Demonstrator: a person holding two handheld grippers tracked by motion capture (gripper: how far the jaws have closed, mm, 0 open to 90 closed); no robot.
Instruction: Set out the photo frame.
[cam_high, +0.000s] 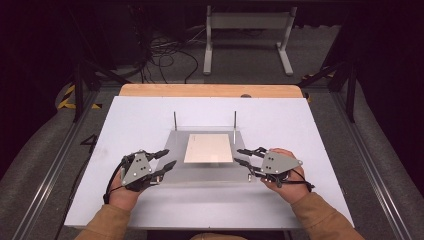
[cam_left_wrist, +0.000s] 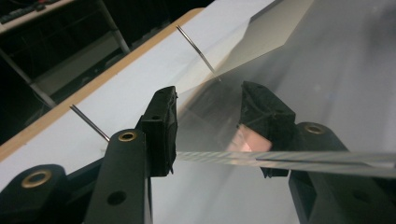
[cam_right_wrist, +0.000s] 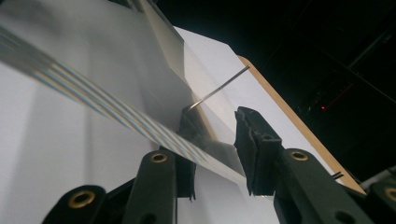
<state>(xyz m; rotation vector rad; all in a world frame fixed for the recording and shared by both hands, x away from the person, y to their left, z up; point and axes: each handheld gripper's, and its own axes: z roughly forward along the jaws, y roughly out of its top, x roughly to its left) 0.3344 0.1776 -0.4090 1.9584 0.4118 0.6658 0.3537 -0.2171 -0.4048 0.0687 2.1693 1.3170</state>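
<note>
— Looking down, where is the clear sheet (cam_high: 207, 150)?
— Flat on the white table (cam_high: 135, 120), between two upright metal pins (cam_high: 175, 120), with a pale card (cam_high: 209, 148) at its middle.
— And the left gripper (cam_high: 165, 159)?
— At the sheet's left edge, jaws straddling it; whether the pads press, I cannot tell.
— The right gripper (cam_high: 243, 156)?
— At the right edge, jaws either side of it, grip unclear.

Two thin metal pins (cam_high: 175, 120) stand upright at the clear plate's (cam_high: 200, 172) far edge, blocking passage at 11 and 1 o'clock. White tabletop (cam_high: 135, 120) lies open toward 9, 3 and 6 o'clock.
</note>
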